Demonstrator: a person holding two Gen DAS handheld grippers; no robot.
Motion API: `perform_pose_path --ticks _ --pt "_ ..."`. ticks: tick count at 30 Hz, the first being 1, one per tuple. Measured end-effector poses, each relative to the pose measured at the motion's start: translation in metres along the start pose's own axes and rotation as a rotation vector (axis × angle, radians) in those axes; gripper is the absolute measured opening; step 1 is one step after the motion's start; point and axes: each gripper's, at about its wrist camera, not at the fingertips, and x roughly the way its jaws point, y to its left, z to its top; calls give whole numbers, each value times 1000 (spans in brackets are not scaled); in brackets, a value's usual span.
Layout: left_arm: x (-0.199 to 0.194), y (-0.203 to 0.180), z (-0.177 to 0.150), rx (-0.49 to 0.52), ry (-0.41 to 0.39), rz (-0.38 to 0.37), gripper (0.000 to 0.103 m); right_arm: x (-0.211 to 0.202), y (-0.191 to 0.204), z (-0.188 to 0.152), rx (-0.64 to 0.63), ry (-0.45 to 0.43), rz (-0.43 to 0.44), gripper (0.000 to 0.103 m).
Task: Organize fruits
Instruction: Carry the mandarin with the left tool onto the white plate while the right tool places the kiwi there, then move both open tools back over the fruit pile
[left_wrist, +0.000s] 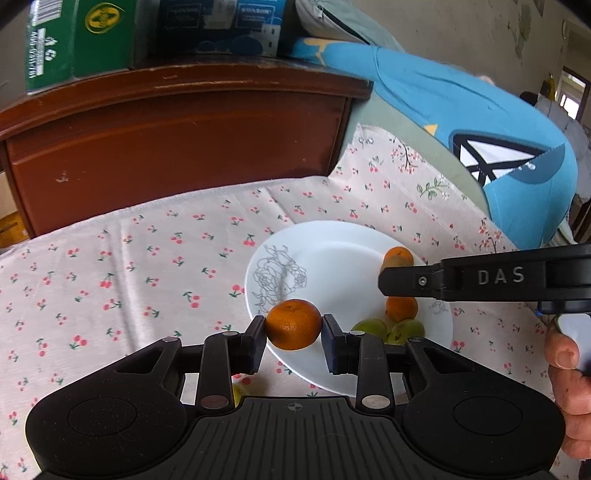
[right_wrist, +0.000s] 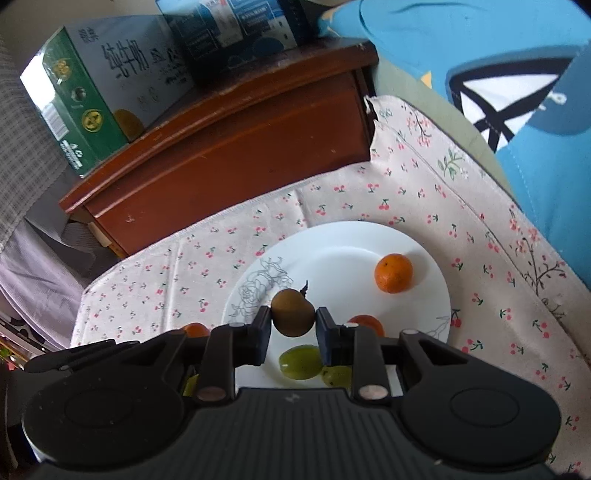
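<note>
In the left wrist view my left gripper (left_wrist: 293, 326) is shut on an orange mandarin (left_wrist: 293, 324), held just above the near rim of a white plate (left_wrist: 332, 254). On the plate lie two more mandarins (left_wrist: 402, 308) and two green fruits (left_wrist: 370, 328). My right gripper (right_wrist: 293, 321) is shut on a brown round fruit (right_wrist: 293, 312) over the same plate (right_wrist: 332, 243). Below it I see a mandarin (right_wrist: 393, 273), a second one partly hidden (right_wrist: 367, 325) and green fruits (right_wrist: 301, 362). The right gripper's body (left_wrist: 480, 277) crosses the plate's right side.
The plate rests on a cherry-print cloth (left_wrist: 129, 266). A dark wooden cabinet (left_wrist: 177, 147) stands behind it, with a green carton (right_wrist: 85, 96) and blue boxes (left_wrist: 221, 26) on top. A blue cushion (left_wrist: 461, 122) lies at the right. A hand (left_wrist: 565, 369) grips the right tool.
</note>
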Motion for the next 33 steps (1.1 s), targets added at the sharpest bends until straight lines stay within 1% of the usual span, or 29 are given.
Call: perform_pose_path --ticks 4,7,11,12,14,15,16,18,20,23,30,33 --pt "9 -4 1 2 11 -19 29 10 -4 0 12 12 -2 26" --pt "14 -7 0 4 16 -16 30 17 -7 0 33 28 -2 26" --pt "14 -8 2 3 17 -17 32 22 -8 -1 38 29 -15 29" --pt "13 -9 3 2 12 -19 36 22 -8 0 43 20 -22 29" --pt "7 -10 6 2 -10 -13 64 20 -9 2 53 10 -19 29" --pt "3 -11 7 5 -29 1 69 18 -10 2 61 2 -14 30" --pt "-2 -11 9 10 -49 14 71 17 -10 4 66 -5 -12 30" --pt "-11 -12 14 26 -79 30 74 14 -9 6 68 -19 -9 34" --pt "-20 -11 18 36 -97 57 85 10 -8 8 66 -33 -9 37" --pt "-32 -7 22 36 -114 98 88 6 -7 9 70 -47 -9 40" --pt "-52 20 19 -50 -66 156 88 -6 -2 8 58 -70 -16 51" --pt "-65 33 15 -86 -59 178 88 -13 2 6 49 -78 -10 52"
